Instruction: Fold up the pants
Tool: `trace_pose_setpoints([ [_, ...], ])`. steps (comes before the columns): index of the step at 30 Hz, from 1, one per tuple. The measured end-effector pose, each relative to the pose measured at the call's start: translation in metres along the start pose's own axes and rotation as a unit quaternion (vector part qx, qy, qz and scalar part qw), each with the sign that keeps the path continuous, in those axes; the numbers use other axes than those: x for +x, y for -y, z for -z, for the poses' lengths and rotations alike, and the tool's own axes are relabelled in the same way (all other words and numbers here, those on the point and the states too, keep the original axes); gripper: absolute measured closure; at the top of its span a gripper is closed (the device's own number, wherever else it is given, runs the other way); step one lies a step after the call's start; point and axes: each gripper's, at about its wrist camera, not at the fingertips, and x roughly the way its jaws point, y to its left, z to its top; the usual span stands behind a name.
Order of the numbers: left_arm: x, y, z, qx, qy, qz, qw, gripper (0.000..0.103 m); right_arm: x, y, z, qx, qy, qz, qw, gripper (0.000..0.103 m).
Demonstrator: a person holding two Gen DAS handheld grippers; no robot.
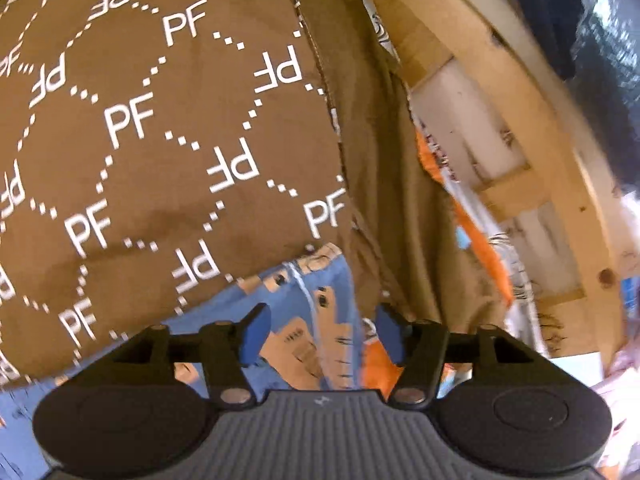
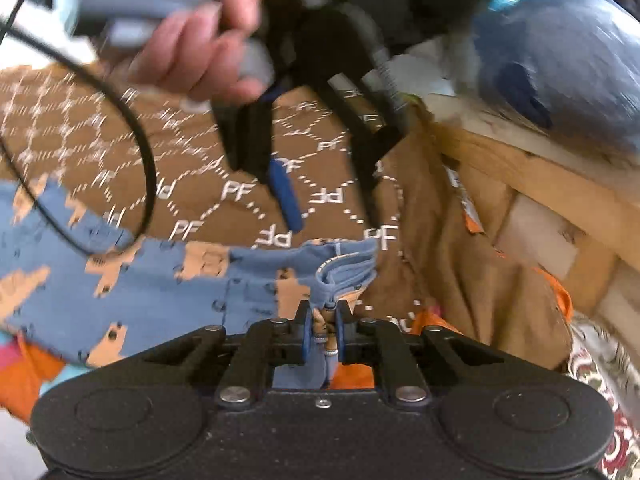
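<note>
The pants [image 2: 160, 280] are blue with tan animal prints and lie across a brown blanket [image 2: 240, 184] printed with white PF letters. My right gripper [image 2: 324, 330] is shut on a bunched edge of the pants at their right end. Above it, a hand [image 2: 200, 52] holds my left gripper [image 2: 332, 208], which hangs open over the blanket with nothing between its fingers. In the left wrist view the left gripper [image 1: 322, 332] stands open just above a corner of the pants [image 1: 308, 292], its blue pads [image 1: 256, 332] apart from the cloth.
A wooden slatted frame [image 2: 560, 184] runs along the right side of the blanket, also seen as the wooden frame [image 1: 500, 80]. Orange cloth [image 1: 484, 248] lies between blanket and frame. A black cable [image 2: 148, 176] loops over the pants. A blue bag [image 2: 560, 60] sits behind; a patterned rug [image 2: 600, 368] lies lower right.
</note>
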Motion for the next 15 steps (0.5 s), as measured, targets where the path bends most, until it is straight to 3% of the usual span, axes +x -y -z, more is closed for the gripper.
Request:
trace_pose_setpoints([
  [7,0.024,0.026,-0.002,0.02,-0.016,-0.01,0.9996,0.031,-0.001,-0.007,0.002,-0.031,0.003,-0.005,0.999,0.09],
  [10,0.034,0.037,-0.002,0.037,-0.022,-0.031,0.9986,0.039,-0.001,-0.009,0.001,-0.044,0.007,-0.005,0.999,0.09],
  [13,0.04,0.046,-0.003,0.054,-0.024,-0.056,0.9967,0.067,-0.001,-0.01,0.003,-0.053,0.01,-0.007,0.999,0.09],
  [14,0.041,0.048,-0.002,0.055,-0.025,-0.071,0.9957,0.087,-0.001,-0.01,0.003,-0.053,0.01,-0.008,0.999,0.09],
  [15,0.041,0.047,-0.002,0.057,-0.023,-0.083,0.9947,0.094,-0.001,-0.009,0.003,-0.05,0.009,-0.008,0.999,0.09],
])
